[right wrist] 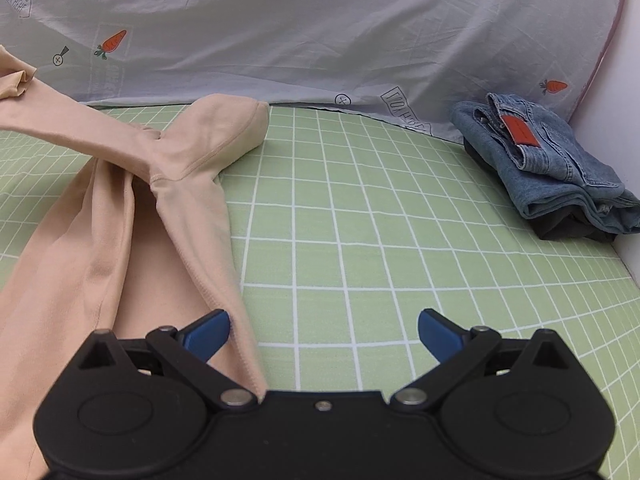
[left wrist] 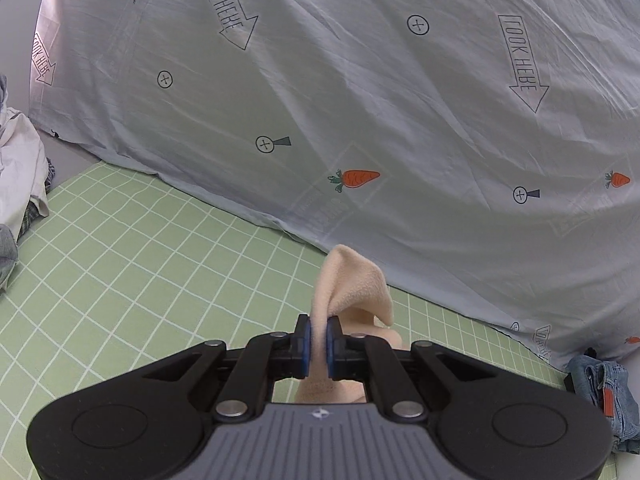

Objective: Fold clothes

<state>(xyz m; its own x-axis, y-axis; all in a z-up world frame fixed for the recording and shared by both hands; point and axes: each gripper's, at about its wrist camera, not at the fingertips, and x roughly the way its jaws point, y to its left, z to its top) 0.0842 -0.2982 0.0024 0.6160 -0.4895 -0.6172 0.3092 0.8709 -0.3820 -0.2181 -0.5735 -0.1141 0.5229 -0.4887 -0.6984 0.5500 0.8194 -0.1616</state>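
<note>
My left claw point(left wrist: 318, 336) is clamped on a bunched fold of the beige garment point(left wrist: 352, 280); the blue pads point(left wrist: 306, 340) pinch the fabric between them, and the cloth peaks above the fingers toward 12 o'clock and hangs below them too. My right claw point(right wrist: 324, 334) is spread wide with nothing between its blue pads point(right wrist: 208, 338); the left pad is just beside, maybe touching, the hem edge of the garment, can't tell which. In the right wrist view the beige garment point(right wrist: 120, 208) looks like tights or leggings: legs run from 7 o'clock up toward the centre, twisted at the crotch, waist part point(right wrist: 224, 128) lying flat at about 11 o'clock, and one strand lifted off toward 10 o'clock, out of frame. It lies on the green grid mat point(right wrist: 380, 220), which covers the surface under both claws. Folded blue jeans point(right wrist: 560, 172) with an orange patch sit at 2 o'clock on the mat, on top of something dark, well apart from the beige garment. A pale blue sheet point(left wrist: 360, 100) printed with carrots and "LOOK HERE" arrows forms the backdrop at 12 o'clock in both views. In the left wrist view, a pile of white and checked clothes point(left wrist: 20, 168) is at the 9 o'clock edge.
</note>
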